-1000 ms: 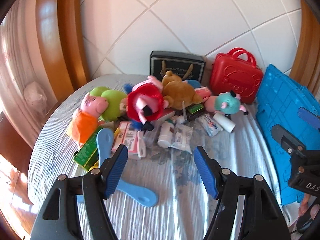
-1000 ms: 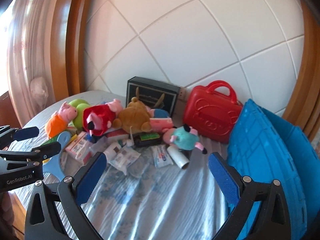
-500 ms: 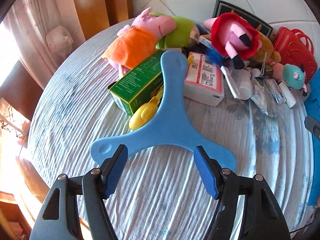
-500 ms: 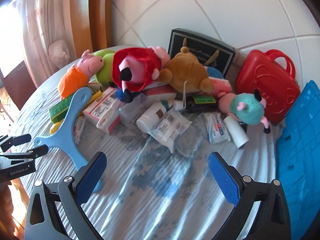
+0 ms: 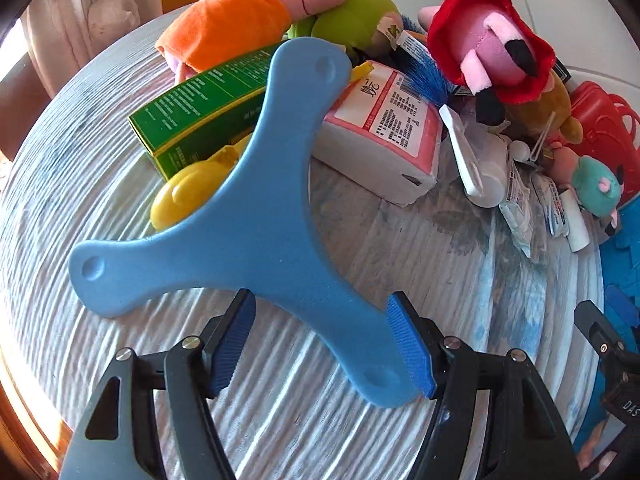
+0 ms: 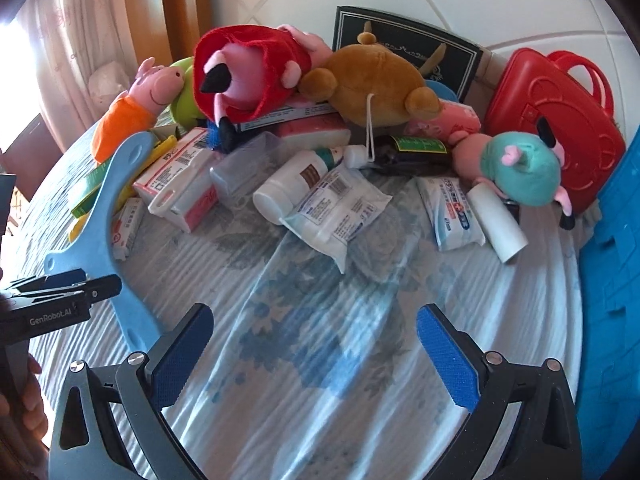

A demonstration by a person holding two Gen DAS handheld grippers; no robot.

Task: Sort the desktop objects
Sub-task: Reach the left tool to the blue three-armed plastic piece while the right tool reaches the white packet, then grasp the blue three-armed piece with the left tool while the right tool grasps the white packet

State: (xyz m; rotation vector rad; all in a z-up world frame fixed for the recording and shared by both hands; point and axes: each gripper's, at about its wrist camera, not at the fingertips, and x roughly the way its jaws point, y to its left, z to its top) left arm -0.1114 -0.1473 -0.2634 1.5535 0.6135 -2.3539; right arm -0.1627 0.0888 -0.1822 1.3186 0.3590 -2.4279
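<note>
Closer now, left gripper (image 5: 326, 344) straddles the three-armed blue foam boomerang (image 5: 256, 216).

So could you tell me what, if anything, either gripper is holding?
Nothing: the left gripper is open astride one arm of the blue boomerang; the right gripper is open, empty.

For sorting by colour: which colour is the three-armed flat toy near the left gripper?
Light blue all over. The three-armed flat toy shows best in the left wrist view.
</note>
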